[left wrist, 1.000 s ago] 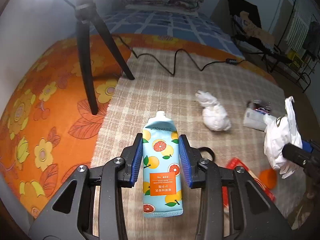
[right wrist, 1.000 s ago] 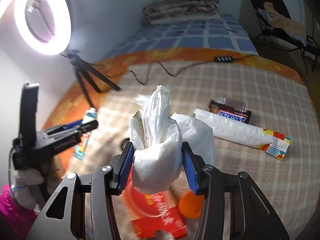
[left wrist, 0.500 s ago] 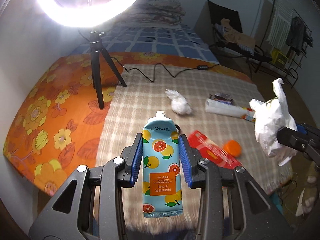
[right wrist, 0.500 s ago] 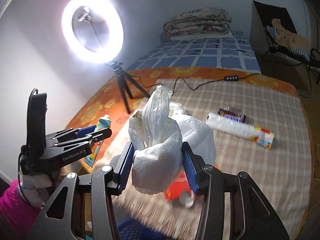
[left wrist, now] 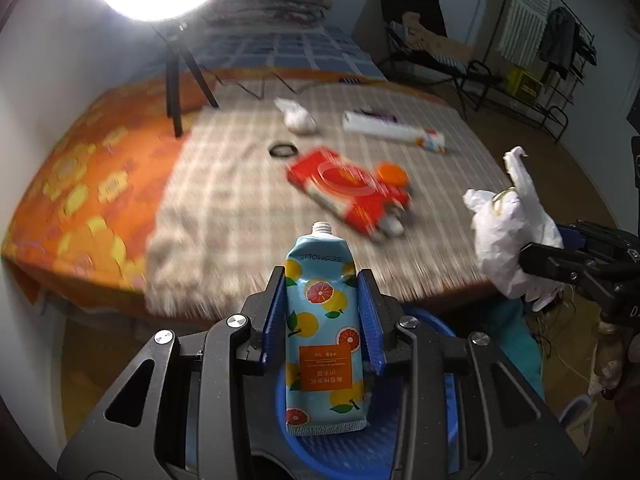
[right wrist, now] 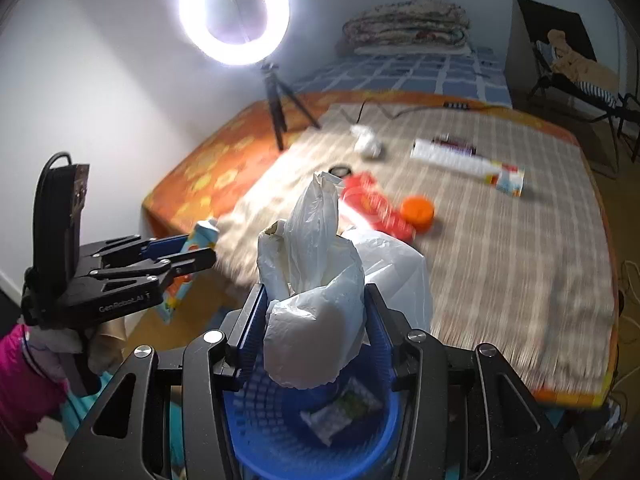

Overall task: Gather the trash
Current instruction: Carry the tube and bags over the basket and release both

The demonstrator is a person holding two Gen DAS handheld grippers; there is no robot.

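We see a bed (right wrist: 520,264) with a checked cover over an orange floral sheet (left wrist: 76,184), pale walls (right wrist: 100,80), and a lit ring light (right wrist: 234,12) on a tripod at its far left corner. Folded quilts (right wrist: 404,26) lie at the far end; a clothes rack (left wrist: 536,52) stands far right.

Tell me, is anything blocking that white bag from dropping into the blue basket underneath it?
Nothing visible does. The right claw holds the white plastic bag directly above the blue basket, whose opening shows only a small wrapper lying at the bottom. The left claw, gripping the fruit-print tube, sits off to the side.
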